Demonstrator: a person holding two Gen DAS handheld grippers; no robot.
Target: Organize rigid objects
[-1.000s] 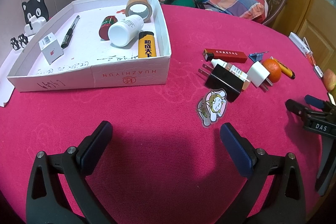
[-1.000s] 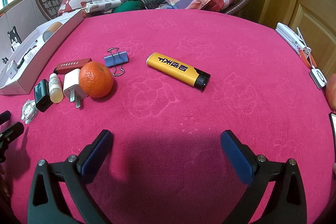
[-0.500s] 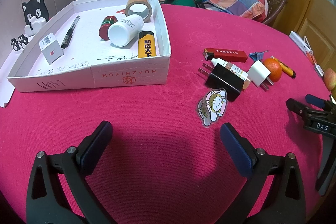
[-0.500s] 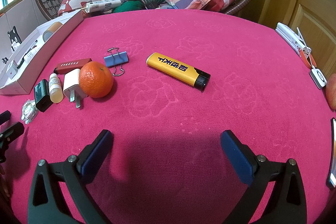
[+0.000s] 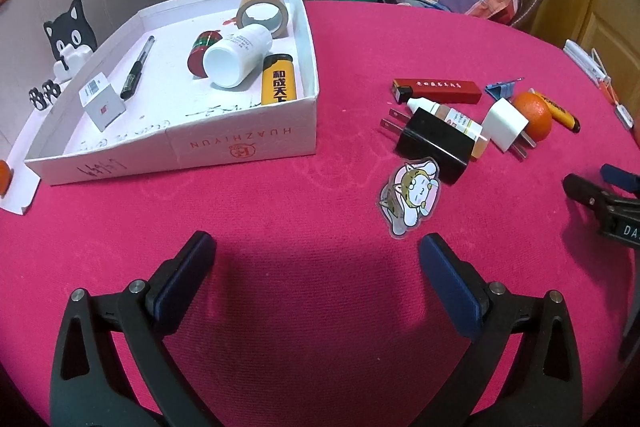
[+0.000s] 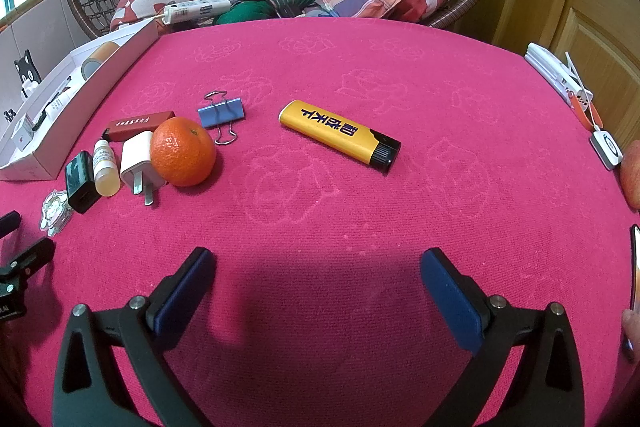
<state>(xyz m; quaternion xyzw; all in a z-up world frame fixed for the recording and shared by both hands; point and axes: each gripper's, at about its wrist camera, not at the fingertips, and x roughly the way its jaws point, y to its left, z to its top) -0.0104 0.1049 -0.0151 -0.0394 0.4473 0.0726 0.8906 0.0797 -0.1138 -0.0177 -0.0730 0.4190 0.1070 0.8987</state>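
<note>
— While the left cam shows inside the white box (image 5: 244, 143), what's in there?
— 1 tape roll (image 5: 262, 11), 1 white bottle (image 5: 236, 57), 1 yellow lighter (image 5: 277, 83), 1 pen (image 5: 138, 69).
— Right cam?
— 2nd yellow lighter (image 6: 340, 135) loose on cloth, w/ 1 orange (image 6: 183, 151), 1 binder clip (image 6: 221, 114).
— Grippers?
— Left gripper (image 5: 316, 257) & right gripper (image 6: 318, 261) both wide apart, nothing held.

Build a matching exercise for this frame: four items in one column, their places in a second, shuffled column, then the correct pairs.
Items:
1. tape roll
2. orange
3. binder clip
4. cartoon sticker

Places:
A. on the cloth, just ahead of the left gripper
B. against the white charger
C. inside the white box
D. on the cloth beside the red lighter

Pairs: 1-C, 2-B, 3-D, 4-A
</note>
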